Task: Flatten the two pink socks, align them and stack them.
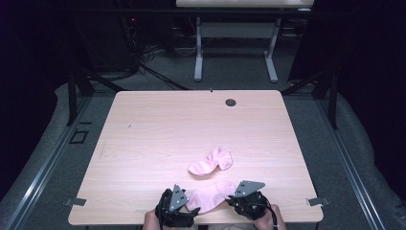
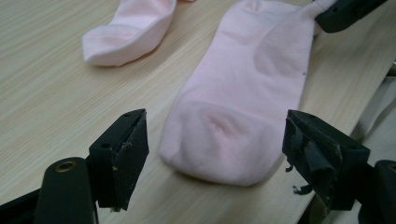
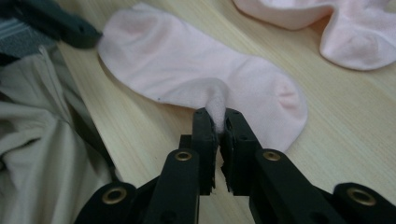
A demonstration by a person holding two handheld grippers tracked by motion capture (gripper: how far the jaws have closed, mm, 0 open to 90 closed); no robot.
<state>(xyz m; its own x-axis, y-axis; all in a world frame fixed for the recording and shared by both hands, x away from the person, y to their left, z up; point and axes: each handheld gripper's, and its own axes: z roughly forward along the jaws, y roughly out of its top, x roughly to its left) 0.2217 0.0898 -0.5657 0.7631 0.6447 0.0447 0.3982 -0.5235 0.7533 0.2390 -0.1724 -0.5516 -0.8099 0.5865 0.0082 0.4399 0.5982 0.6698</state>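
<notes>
The high view looks from above the near side, forward and down on the whole table (image 1: 143, 124), with floor and another desk far behind. The left gripper view sits low and very close to the near pink sock (image 2: 243, 107), looking along it toward the right. The right gripper view, equally close, looks back toward the left. All three views share this sock and the far sock (image 1: 210, 162).
</notes>
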